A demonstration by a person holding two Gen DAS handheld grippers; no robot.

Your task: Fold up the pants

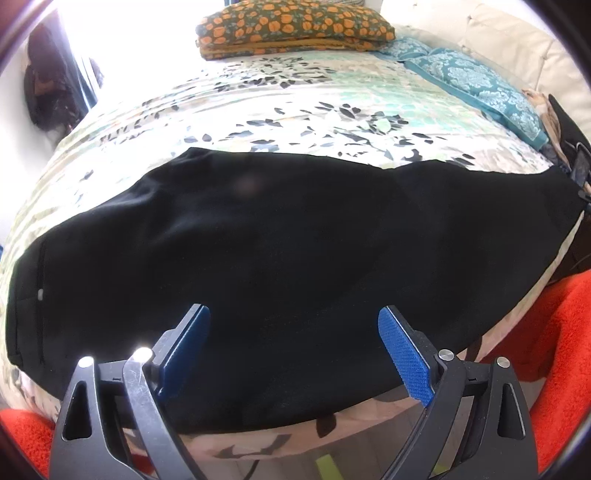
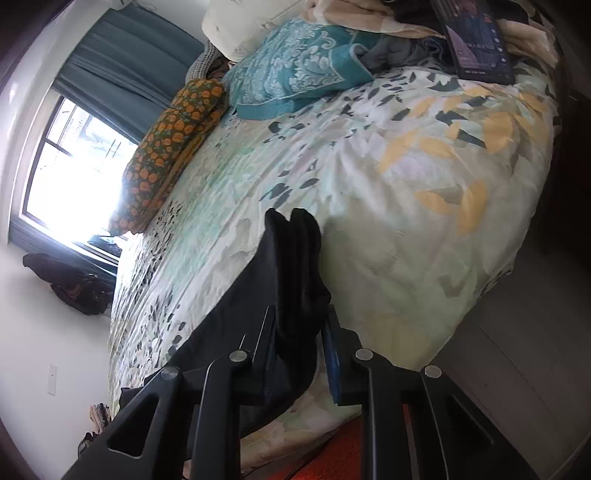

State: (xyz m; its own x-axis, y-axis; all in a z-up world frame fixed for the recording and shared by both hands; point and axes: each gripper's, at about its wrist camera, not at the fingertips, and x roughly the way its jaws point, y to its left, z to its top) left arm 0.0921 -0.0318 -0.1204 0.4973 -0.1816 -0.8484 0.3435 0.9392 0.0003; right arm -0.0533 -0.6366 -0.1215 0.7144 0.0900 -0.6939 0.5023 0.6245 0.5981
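Note:
Black pants (image 1: 280, 240) lie spread flat across the floral bedspread (image 1: 258, 110), reaching from the left edge to the right. My left gripper (image 1: 293, 321) hovers over the near edge of the pants, jaws wide apart, blue pads (image 1: 404, 354) bare, nothing between them. In the right wrist view the pants (image 2: 291, 266) bunch up and rise between the fingers of my right gripper (image 2: 299, 314). That gripper is shut on the bunched end of the pants, lifting it off the bedspread (image 2: 388, 221).
An orange-flowered pillow (image 1: 295, 29) and a teal patterned pillow (image 1: 476, 85) lie at the far side of the bed. A dark tablet (image 2: 476, 40) rests among clothes near the headboard. Red cloth (image 1: 550, 332) sits at the bed's near edge. A window (image 2: 74, 166) is at left.

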